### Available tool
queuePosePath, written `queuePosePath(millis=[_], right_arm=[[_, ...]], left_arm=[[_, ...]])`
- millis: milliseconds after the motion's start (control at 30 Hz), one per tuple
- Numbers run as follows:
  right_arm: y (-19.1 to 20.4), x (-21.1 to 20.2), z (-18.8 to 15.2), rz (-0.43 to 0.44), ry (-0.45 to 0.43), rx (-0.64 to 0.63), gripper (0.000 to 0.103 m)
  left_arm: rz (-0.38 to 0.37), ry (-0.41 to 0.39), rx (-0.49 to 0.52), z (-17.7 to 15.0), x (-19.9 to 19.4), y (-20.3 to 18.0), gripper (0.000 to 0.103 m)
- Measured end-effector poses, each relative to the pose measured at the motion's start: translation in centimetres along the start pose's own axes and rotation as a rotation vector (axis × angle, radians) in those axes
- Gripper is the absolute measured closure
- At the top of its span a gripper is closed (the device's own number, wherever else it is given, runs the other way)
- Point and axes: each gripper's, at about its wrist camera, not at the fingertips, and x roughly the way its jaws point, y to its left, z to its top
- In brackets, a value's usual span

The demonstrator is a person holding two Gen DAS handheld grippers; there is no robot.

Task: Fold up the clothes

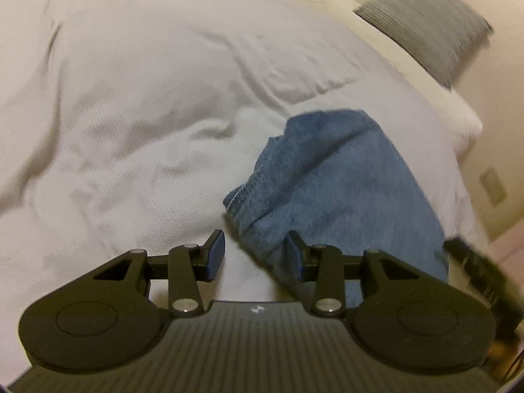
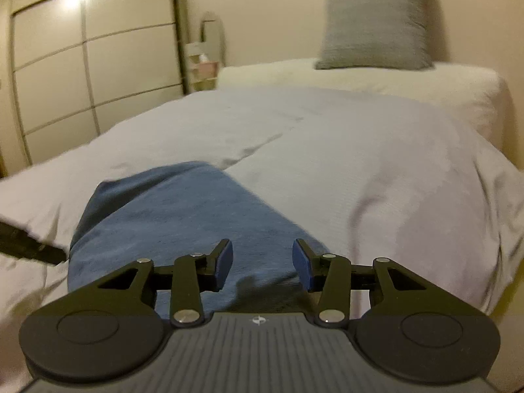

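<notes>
A blue cloth (image 1: 337,180) lies bunched on the white bed cover (image 1: 131,98). In the left wrist view it runs from the middle toward the lower right. My left gripper (image 1: 257,255) is open just above the cloth's near left edge, holding nothing. In the right wrist view the same blue cloth (image 2: 170,209) lies below and ahead of my right gripper (image 2: 262,263), which is open and empty over the cloth's near end. The other gripper shows as a dark shape at the right edge of the left view (image 1: 475,271) and the left edge of the right view (image 2: 29,245).
A grey pillow (image 2: 373,19) stands against the wall at the head of the bed on a white mattress (image 2: 360,75). A wardrobe with pale panelled doors (image 2: 82,65) stands left of the bed. A small shelf with a mirror (image 2: 209,52) is beside it.
</notes>
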Motion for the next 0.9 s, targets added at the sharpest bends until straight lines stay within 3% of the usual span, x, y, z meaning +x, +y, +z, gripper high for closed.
queuePosePath(millis=[167, 267, 367, 433, 533, 633, 700, 800, 900], right_arm=[[-0.6, 3.9, -0.5, -0.013, 0.077, -0.044, 0.062], [-0.5, 4.1, 0.4, -0.026, 0.087, -0.047, 0.07], [-0.7, 1.9, 1.4, -0.024, 0.058, 0.018, 0.067], [-0.8, -0.5, 1.6, 0.014, 0.027, 0.073, 0.067], [0.8, -3.5, 0.7, 0.093, 0.023, 0.077, 0.065], [3.7, -5.3, -1.0, 0.161, 0.02, 0.004, 0.066], [5.8, -4.7, -2.7, 0.164, 0.072, -0.075, 0.068], [6.2, -3.9, -4.1, 0.152, 0.122, -0.08, 0.068], [5.1, -5.7, -3.0, 0.155, 0.077, -0.062, 0.068]], left_arm=[[-0.043, 0.012, -0.176, 1.4, 1.9, 3.1, 0.07], [0.015, -0.038, -0.11, 1.4, 0.4, 1.8, 0.072], [0.073, -0.137, -0.019, 0.1, -3.1, 0.1, 0.076], [0.094, -0.155, 0.071, -1.1, -4.7, -1.3, 0.076], [0.063, -0.136, 0.175, -3.2, -5.3, -3.3, 0.076], [-0.03, -0.122, 0.208, -5.6, -5.0, -5.4, 0.076], [-0.049, -0.089, 0.223, -7.1, -4.0, -6.9, 0.076], [0.005, -0.048, 0.243, -8.2, -3.3, -8.2, 0.079], [0.026, -0.078, 0.251, -8.1, -4.3, -8.4, 0.079]])
